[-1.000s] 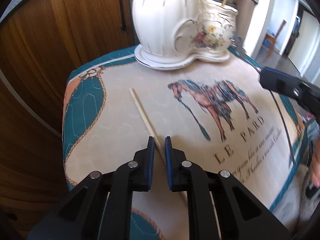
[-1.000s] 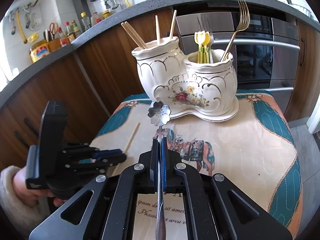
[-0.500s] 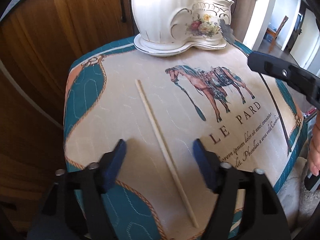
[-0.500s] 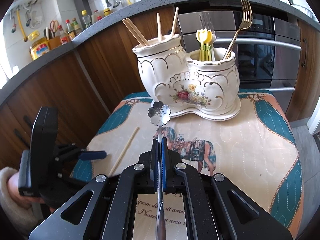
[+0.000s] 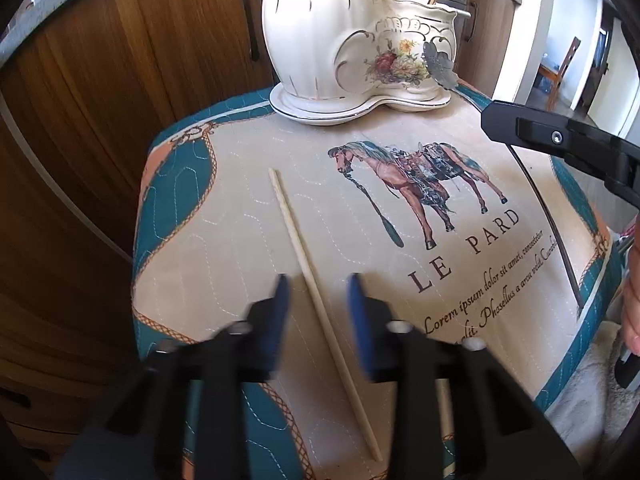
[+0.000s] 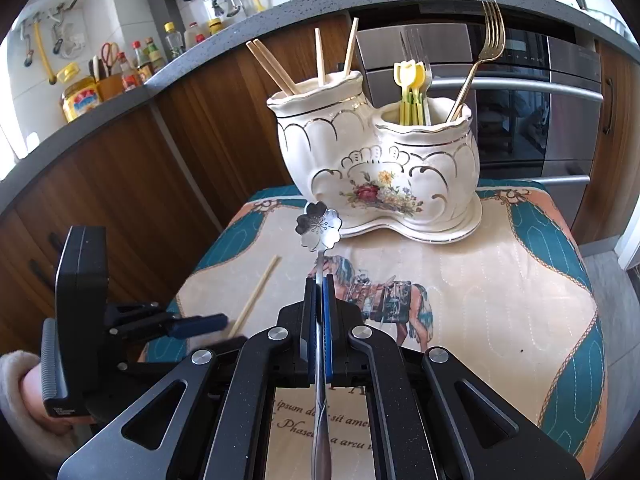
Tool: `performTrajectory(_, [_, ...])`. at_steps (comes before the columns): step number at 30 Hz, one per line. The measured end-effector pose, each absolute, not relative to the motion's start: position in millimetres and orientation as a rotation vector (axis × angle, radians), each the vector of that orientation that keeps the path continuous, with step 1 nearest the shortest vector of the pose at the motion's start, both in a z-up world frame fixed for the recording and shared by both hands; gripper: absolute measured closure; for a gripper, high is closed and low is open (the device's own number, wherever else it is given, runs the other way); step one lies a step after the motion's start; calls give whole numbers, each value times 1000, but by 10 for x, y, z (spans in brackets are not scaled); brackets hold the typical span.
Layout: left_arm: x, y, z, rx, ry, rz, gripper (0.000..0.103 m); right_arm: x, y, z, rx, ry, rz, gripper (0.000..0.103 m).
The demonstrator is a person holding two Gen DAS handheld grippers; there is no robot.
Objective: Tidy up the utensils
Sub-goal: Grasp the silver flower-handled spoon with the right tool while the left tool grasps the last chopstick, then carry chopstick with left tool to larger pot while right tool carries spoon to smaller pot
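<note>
Dark wood cabinets [image 6: 120,184] under a speckled grey counter [image 6: 248,12] carrying bottles [image 6: 140,60], hanging tools on white tile [image 6: 44,44], a steel oven [image 6: 532,100] at right; bright daylight, with a doorway and wooden chair [image 5: 560,64] beyond.

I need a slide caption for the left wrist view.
Left gripper closing around a chopstick lying on the horse-print cloth.

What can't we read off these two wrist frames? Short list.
- Left gripper: jaws closing and motion-blurred in the left view; contact with the chopstick unclear.
- Chopstick's near end: hidden behind the left gripper in the right view.
- Spoon bowl end: cut off by the bottom edge, right view.
- Holder top: cropped, left view.
</note>
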State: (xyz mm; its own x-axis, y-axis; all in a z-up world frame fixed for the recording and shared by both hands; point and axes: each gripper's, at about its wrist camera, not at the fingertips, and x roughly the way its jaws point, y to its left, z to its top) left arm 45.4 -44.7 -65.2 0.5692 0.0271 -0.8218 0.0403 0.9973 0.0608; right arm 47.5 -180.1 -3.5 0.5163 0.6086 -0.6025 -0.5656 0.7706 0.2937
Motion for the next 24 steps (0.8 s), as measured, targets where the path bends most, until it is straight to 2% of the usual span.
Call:
performTrajectory(2, [475, -420, -625, 61, 967, -4, 86, 463, -1794, -30, 60, 746, 710, 99])
performTrajectory(4, [496, -350, -617, 44, 964, 2, 96, 454, -1796, -19, 59, 742, 712, 99])
performTrajectory(11, [475, -175, -555, -14, 912, -9, 99, 436, -1855, 38, 90, 698, 721, 99])
performTrajectory(18, [359, 17, -260, -71, 759, -43, 99, 413, -1908, 161, 100, 622, 679, 99])
performTrajectory(24, [295, 251, 220, -135, 579, -71, 99, 389, -1961, 437, 121, 504, 653, 99])
